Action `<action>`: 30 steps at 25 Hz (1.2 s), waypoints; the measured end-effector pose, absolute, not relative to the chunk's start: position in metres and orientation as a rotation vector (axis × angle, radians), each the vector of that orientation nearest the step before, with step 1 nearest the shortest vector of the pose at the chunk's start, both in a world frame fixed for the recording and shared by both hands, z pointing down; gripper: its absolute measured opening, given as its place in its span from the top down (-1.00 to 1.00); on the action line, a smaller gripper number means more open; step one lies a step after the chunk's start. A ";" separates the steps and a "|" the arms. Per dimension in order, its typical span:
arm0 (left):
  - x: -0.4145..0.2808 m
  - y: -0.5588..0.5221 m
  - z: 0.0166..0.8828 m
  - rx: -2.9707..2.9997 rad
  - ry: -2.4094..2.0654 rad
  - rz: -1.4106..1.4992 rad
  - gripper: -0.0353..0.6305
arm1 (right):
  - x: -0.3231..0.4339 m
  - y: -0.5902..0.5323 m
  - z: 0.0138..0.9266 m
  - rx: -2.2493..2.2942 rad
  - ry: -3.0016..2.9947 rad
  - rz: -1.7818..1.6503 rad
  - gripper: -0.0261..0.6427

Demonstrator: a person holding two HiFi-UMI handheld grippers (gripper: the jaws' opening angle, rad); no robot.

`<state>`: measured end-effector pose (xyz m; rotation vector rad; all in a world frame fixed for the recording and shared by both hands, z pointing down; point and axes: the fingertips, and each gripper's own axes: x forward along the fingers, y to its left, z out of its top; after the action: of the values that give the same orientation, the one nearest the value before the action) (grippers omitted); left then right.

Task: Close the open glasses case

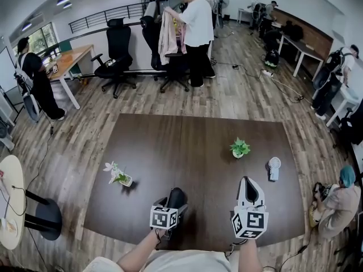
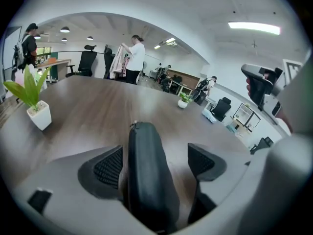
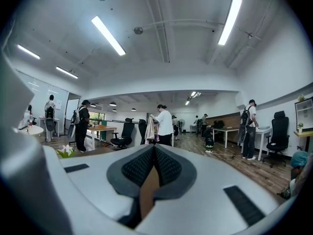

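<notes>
A black glasses case point(image 1: 177, 198), lid down, lies on the dark brown table point(image 1: 193, 146) near its front edge. In the left gripper view the case point(image 2: 146, 173) runs lengthwise between the jaws of my left gripper point(image 2: 156, 163). It sits close to the left pad point(image 2: 108, 166), while a gap of bare table separates it from the right pad point(image 2: 205, 160). The left gripper point(image 1: 171, 204) is open. My right gripper point(image 1: 248, 181) is held to the right of the case, away from it. It points out over the room and its pads point(image 3: 154, 153) are shut together with nothing between them.
A white pot with pale flowers point(image 1: 119, 178) stands left of the case, a small green plant point(image 1: 239, 148) and a white fan-like object point(image 1: 274, 169) at the right. A person point(image 1: 339, 202) crouches off the table's right edge; office chairs and people are beyond the far edge.
</notes>
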<state>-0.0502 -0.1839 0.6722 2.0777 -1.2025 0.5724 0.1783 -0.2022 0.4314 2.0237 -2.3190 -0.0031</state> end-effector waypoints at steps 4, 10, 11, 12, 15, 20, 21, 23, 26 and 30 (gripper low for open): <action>-0.059 -0.193 0.645 2.128 -1.273 0.527 -0.38 | 0.174 -0.205 0.427 2.010 -2.330 -0.020 0.92; -0.068 -0.212 0.582 2.249 -1.394 0.386 -0.36 | 0.174 -0.205 0.417 2.009 -2.333 -0.064 0.92; -0.069 -0.214 0.569 2.271 -1.411 0.356 -0.35 | 0.175 -0.205 0.416 2.012 -2.333 -0.067 0.92; -0.070 -0.217 0.557 2.293 -1.430 0.329 -0.35 | 0.176 -0.205 0.416 2.014 -2.332 -0.069 0.92; -0.075 -0.223 0.521 2.363 -1.499 0.258 -0.33 | 0.177 -0.204 0.413 2.021 -2.330 -0.076 0.92; -0.082 -0.227 0.470 2.454 -1.587 0.143 -0.30 | 0.180 -0.203 0.407 2.039 -2.330 -0.093 0.92; -0.083 -0.226 0.460 2.474 -1.602 0.122 -0.31 | 0.180 -0.203 0.405 2.043 -2.330 -0.098 0.92; -0.086 -0.225 0.440 2.519 -1.646 0.080 -0.30 | 0.181 -0.202 0.402 2.051 -2.331 -0.110 0.92; -0.092 -0.221 0.408 2.607 -1.737 0.009 -0.29 | 0.182 -0.201 0.396 2.064 -2.331 -0.133 0.92; -0.093 -0.211 0.373 2.748 -1.819 -0.099 -0.25 | 0.183 -0.199 0.388 2.079 -2.337 -0.164 0.92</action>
<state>-0.0929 -0.2106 0.3726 2.7478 -1.8188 -0.0994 0.1830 -0.1991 0.3879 2.0785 -2.3367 -0.1640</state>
